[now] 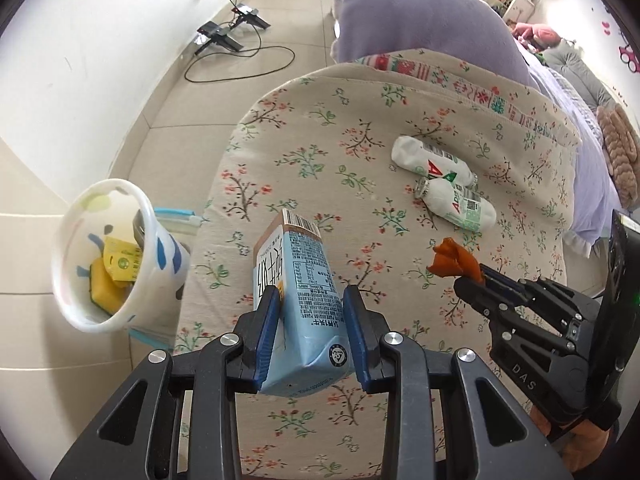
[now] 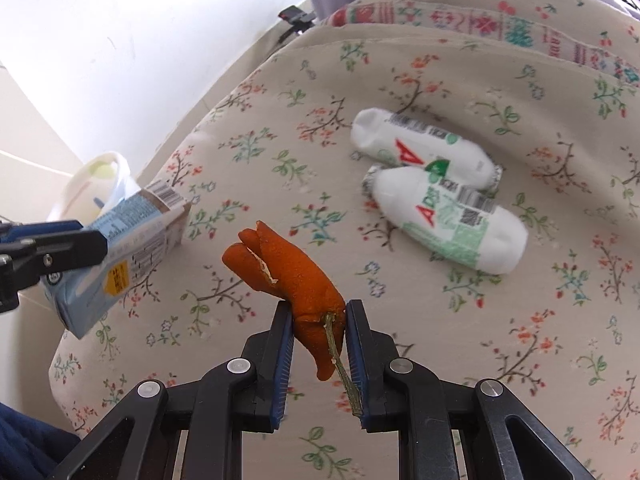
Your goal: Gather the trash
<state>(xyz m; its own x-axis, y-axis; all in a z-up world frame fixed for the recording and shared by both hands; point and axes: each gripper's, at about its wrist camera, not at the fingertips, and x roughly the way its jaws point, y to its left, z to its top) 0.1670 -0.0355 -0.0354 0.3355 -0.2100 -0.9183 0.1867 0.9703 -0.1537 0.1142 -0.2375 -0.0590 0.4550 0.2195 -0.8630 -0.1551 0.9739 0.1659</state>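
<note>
My left gripper is shut on a light blue milk carton and holds it above the floral cloth; the carton also shows in the right wrist view. My right gripper is shut on a piece of orange peel with a stem, also seen in the left wrist view. Two white drink bottles lie side by side on the cloth beyond both grippers, and show in the right wrist view too. A white trash bin stands on the floor to the left, holding yellow wrappers.
The floral tablecloth covers a rounded surface that drops off at its left edge toward the tiled floor. A purple cushion sits behind it. Cables and black devices lie on the floor by the wall. A bed is at the right.
</note>
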